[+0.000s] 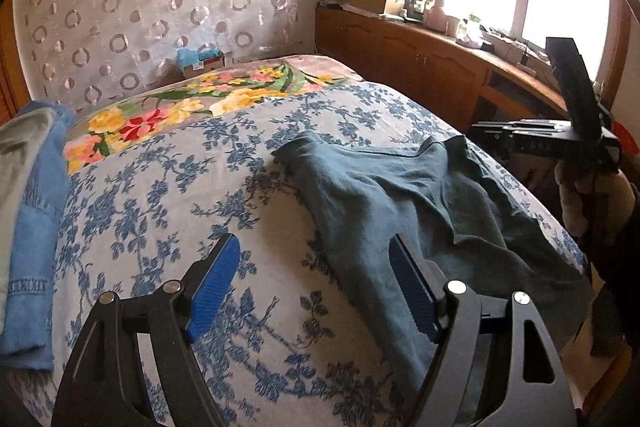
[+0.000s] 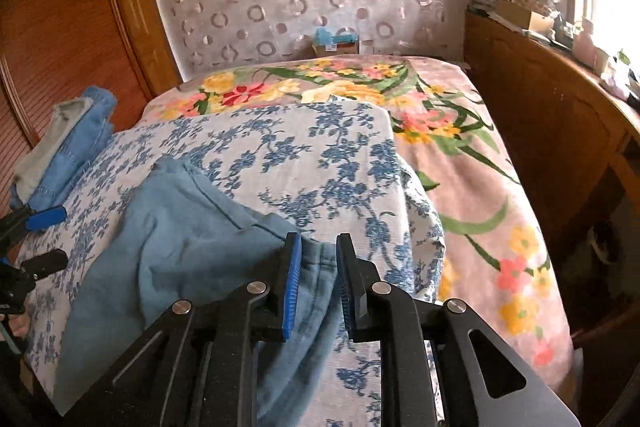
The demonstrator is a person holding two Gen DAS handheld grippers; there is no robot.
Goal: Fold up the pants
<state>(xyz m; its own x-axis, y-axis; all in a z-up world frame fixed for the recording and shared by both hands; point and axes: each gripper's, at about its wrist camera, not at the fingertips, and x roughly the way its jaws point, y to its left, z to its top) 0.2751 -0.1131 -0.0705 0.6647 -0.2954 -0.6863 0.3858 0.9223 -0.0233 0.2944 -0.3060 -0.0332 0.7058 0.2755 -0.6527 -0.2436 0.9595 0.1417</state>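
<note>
Blue-grey pants [image 1: 404, 195] lie crumpled on the blue-flowered bedspread [image 1: 168, 187], toward the bed's right edge. My left gripper [image 1: 316, 259] is open and empty, low over the bed, its right finger at the pants' near edge. In the right wrist view the pants [image 2: 180, 239] lie in front; my right gripper [image 2: 318, 255] is partly closed around their thick hem, with a gap still between the blue pads. The right gripper also shows at the far right of the left wrist view [image 1: 576, 107], and the left gripper at the left edge of the right wrist view [image 2: 44, 239].
Folded blue denim and grey clothes [image 1: 32, 211] are stacked at the bed's left edge. A pink floral blanket [image 2: 460, 155] covers the bed's far end and right side. A wooden cabinet [image 1: 420, 63] with clutter runs under the window. A wooden wardrobe [image 2: 60, 27] stands left.
</note>
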